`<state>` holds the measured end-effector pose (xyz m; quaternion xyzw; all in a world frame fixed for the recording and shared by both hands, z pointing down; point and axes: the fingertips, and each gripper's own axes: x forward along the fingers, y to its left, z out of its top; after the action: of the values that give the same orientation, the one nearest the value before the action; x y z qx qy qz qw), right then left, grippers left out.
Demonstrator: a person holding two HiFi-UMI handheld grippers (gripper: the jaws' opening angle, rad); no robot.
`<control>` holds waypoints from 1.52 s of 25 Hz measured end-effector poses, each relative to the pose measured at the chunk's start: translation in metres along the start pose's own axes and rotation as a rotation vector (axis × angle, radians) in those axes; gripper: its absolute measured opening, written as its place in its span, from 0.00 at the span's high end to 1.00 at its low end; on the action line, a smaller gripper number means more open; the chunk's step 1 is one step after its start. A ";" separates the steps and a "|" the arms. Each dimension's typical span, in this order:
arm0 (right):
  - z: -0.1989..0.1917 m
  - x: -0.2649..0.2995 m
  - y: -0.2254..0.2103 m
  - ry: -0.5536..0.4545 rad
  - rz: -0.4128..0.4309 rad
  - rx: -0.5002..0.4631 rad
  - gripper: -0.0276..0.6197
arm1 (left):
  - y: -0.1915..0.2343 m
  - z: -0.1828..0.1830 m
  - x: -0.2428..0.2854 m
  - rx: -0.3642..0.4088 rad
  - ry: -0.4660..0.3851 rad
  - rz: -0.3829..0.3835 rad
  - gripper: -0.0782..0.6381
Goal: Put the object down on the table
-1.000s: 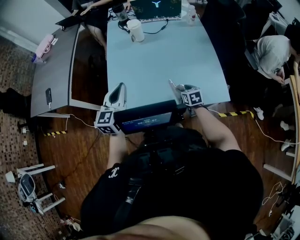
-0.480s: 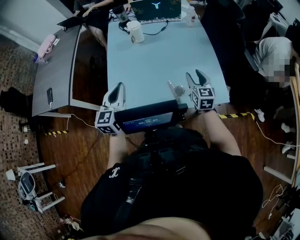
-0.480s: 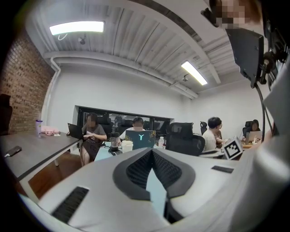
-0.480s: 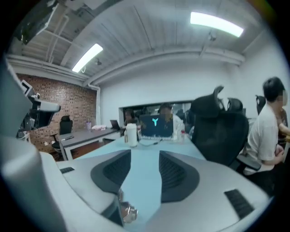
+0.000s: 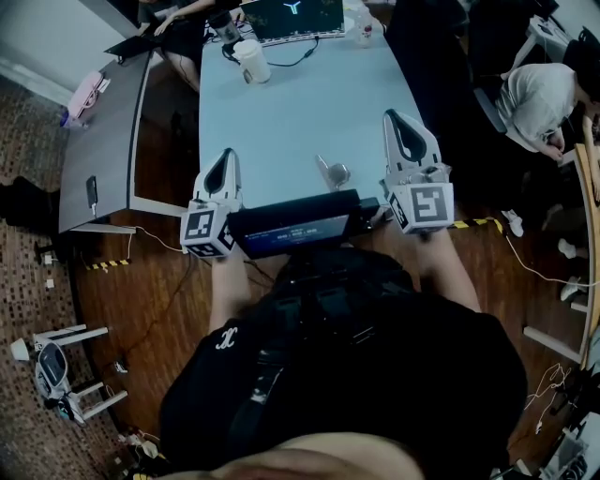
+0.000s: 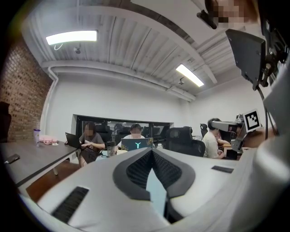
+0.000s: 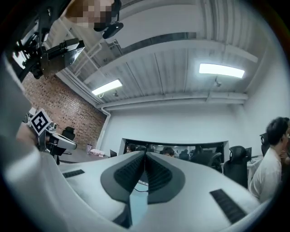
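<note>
A small shiny silvery object [image 5: 333, 173] lies on the pale blue table [image 5: 300, 112] near its front edge, free of both grippers. My right gripper [image 5: 397, 124] is raised to the right of it, apart from it, with its jaws shut and nothing between them; the right gripper view shows the pads [image 7: 156, 174] meeting with only the room behind. My left gripper [image 5: 225, 161] hovers at the table's front left, also shut and empty, its pads [image 6: 136, 170] closed in the left gripper view.
At the table's far end stand a white cup [image 5: 251, 58], an open laptop [image 5: 298, 14] with a cable, and a bottle [image 5: 361, 23]. A grey table [image 5: 112, 141] with a phone [image 5: 92, 192] adjoins on the left. People sit at the far end and right [image 5: 539, 94].
The right gripper held the object, then opened and left it on the table. It has since moved right and up, and its jaws have shut empty. The left gripper stayed shut.
</note>
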<state>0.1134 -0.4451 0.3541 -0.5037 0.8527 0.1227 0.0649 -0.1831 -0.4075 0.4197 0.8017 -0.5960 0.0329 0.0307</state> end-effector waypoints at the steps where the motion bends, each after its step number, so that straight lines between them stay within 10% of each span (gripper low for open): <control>1: 0.001 -0.004 -0.003 -0.002 0.004 0.000 0.98 | -0.006 0.002 0.000 0.003 -0.005 0.000 0.90; 14: 0.024 -0.069 0.011 -0.016 0.018 0.001 0.98 | -0.051 0.011 -0.056 0.042 -0.040 -0.036 0.90; 29: 0.073 -0.302 0.168 0.074 -0.007 0.035 0.98 | -0.092 -0.044 -0.332 0.018 -0.009 -0.049 0.90; 38: 0.101 -0.380 0.179 0.072 -0.019 0.079 0.98 | -0.131 -0.032 -0.398 0.038 -0.047 -0.025 0.90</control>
<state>0.1394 -0.0146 0.3712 -0.5129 0.8538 0.0702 0.0549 -0.1722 0.0126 0.4143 0.8102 -0.5856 0.0249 0.0018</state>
